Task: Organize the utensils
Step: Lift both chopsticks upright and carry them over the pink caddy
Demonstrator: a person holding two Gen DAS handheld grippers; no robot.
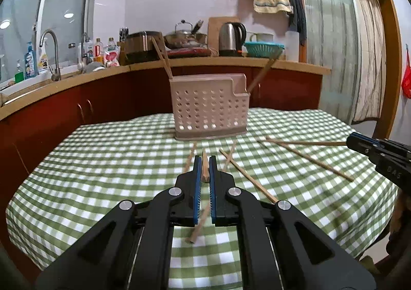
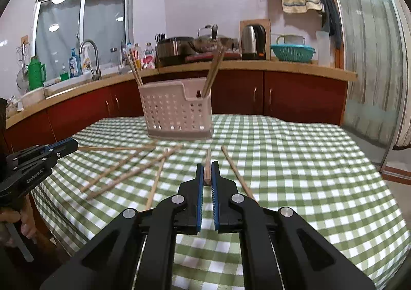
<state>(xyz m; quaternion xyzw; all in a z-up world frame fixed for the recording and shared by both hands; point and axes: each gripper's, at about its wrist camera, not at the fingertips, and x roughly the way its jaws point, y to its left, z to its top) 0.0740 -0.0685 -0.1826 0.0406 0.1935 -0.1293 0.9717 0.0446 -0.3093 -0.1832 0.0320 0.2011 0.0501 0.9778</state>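
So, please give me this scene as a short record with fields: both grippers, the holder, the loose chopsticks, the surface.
left gripper: shut on a chopstick
right gripper: shut on a chopstick
holder: perforated, upright, chopsticks already standing at both ends
loose chopsticks: several scattered on the cloth before the holder
surface: table with green checked cloth

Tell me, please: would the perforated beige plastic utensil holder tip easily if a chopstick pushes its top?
Probably yes: the perforated beige plastic utensil holder looks tall, narrow and light. Only a few wooden chopsticks stand inside, adding little weight. The green checked tablecloth might slide beneath it.
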